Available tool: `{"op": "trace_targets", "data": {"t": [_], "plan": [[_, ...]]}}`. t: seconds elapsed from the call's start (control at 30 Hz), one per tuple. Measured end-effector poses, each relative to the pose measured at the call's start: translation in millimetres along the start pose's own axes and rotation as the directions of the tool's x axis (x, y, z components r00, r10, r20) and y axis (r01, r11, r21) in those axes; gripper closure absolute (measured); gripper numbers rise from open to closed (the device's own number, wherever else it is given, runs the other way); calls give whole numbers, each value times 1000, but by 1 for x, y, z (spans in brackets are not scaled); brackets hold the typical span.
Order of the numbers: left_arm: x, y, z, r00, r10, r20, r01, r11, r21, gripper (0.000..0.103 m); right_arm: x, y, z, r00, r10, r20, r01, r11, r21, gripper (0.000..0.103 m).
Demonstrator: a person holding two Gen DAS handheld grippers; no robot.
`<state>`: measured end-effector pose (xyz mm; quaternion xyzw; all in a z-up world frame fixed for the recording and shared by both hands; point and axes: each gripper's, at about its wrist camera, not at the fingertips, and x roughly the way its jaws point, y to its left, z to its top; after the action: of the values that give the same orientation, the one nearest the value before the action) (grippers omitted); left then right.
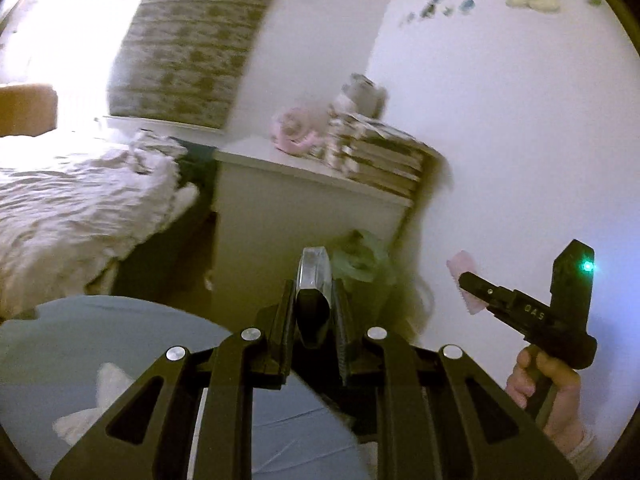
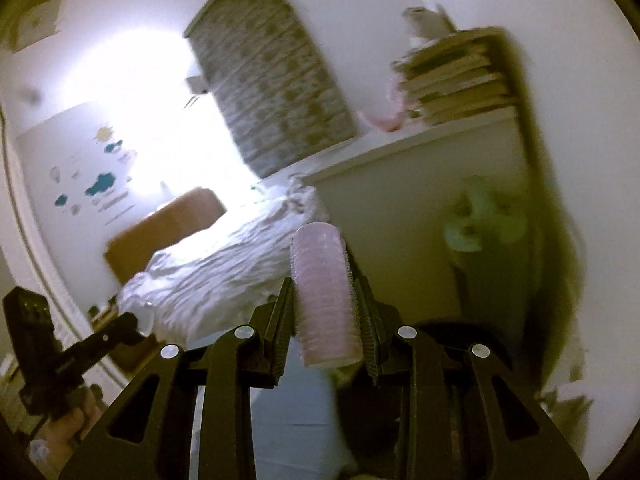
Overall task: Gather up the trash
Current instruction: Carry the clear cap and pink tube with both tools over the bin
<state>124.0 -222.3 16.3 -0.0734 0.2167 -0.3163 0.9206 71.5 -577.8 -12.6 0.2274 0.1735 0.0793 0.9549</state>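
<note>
From the left wrist, the left gripper (image 1: 316,280) clenches a clear, flattened plastic wrapper (image 1: 315,270), light and slippery, before the white cabinet (image 1: 288,216). From the right wrist, the right gripper (image 2: 322,300) grasps a pink bristly cylindrical roller (image 2: 322,296) mid-body, light and stiff, left of that cabinet's green bag (image 2: 480,224).

My left gripper (image 1: 316,300) is matte black, its ribbed fingers (image 1: 342,320) carried on slotted linkage arms pinned with round silver rivets. My right gripper (image 2: 324,300) is built the same, with serrated inner pads. Seen from the left wrist camera, its body bears pale embossed letters and a small green light, and the hand (image 1: 548,392) on its grip shows a pale knitted cuff.
</note>
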Motion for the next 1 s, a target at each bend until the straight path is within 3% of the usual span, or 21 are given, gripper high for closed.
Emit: {"op": "trace_targets", "data": {"t": [0.37,0.87,0.93,1.0], "plan": [[96,-39,-20,989,-90,-120,93,995,20,85,17,-75,-21,996,-81,-42,85,992,95,72],[173,-48,-52,960,-86,-267,94,995,16,82,60,-112,-41,987,-103,-123,122,979,163,72],[179,-49,-52,957,-85,-276,92,996,12,81,65,-114,-40,986,-101,-131,123,977,173,70],[180,-49,-51,958,-73,-277,80,997,14,67,67,-116,-40,986,-102,-132,125,976,179,56]]}}
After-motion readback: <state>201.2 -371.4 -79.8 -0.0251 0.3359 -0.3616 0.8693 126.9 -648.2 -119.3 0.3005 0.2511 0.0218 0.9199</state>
